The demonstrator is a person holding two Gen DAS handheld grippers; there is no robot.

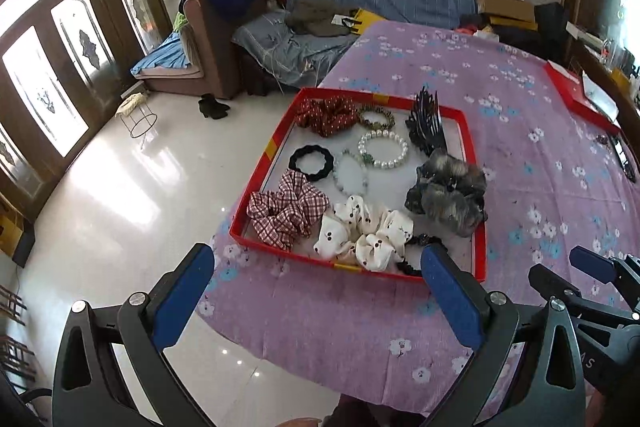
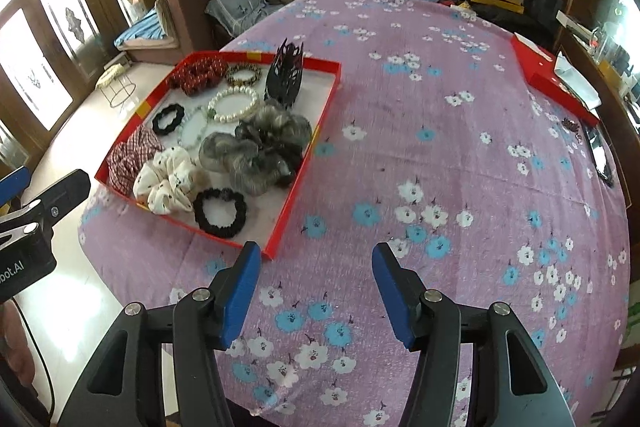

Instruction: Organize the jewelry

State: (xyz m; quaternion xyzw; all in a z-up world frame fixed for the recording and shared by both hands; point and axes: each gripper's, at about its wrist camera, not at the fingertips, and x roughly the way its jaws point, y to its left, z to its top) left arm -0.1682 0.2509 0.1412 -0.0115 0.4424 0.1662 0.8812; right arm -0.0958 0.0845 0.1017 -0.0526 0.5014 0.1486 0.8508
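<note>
Jewelry and scrunchies fill the red tray [image 2: 316, 143] at the desk's [image 2: 460, 155] left edge. Plaid scrunchie [image 1: 288, 211], soft and light: pinch a fold. Pearl bracelet [image 1: 383, 149], hard, slippery: take its rim. Open cloth lies rightward. Left gripper [image 1: 316, 287] and right gripper [image 2: 316, 291] fingers gape wide, empty.

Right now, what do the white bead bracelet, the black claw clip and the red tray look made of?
White bead bracelet: round glossy beads with highlights, likely faux pearl or plastic.
Black claw clip: rigid, shiny, cut-out teeth, probably moulded plastic.
Red tray: thin straight walls, pale inside, looks like printed cardboard, maybe a box lid.
</note>
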